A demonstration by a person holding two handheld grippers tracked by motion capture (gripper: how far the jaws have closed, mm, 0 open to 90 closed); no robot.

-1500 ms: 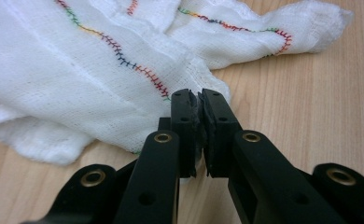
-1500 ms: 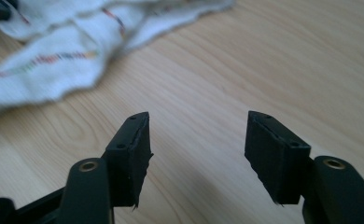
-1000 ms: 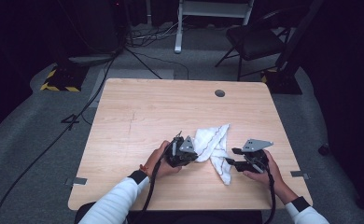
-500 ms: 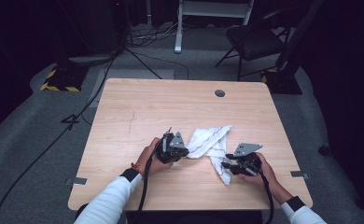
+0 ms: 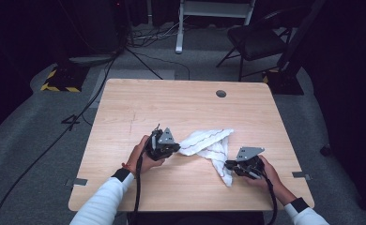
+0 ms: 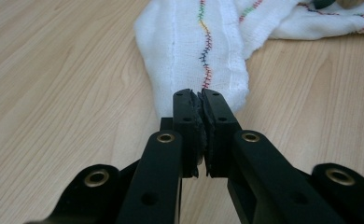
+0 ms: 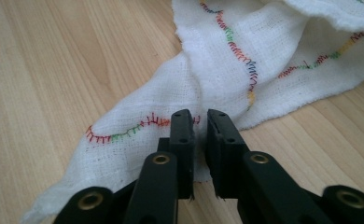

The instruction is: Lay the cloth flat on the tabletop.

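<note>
A white cloth with a wavy line of coloured stitching lies crumpled on the near half of the wooden table, between the person's two hands. The left tool is clamped on the cloth's left end, its jaws pressed together with a fold of fabric between them. The right tool has just been closing, and its jaws now pinch the cloth's near right end, close to the stitched hem. From above, the left tool and right tool sit at opposite ends of the cloth. This looks like the step of taking hold of two ends before spreading or folding. The next move probably calls for lifting and drawing the hands apart evenly, so the bunched middle opens without the thin fabric slipping from either grip.
</note>
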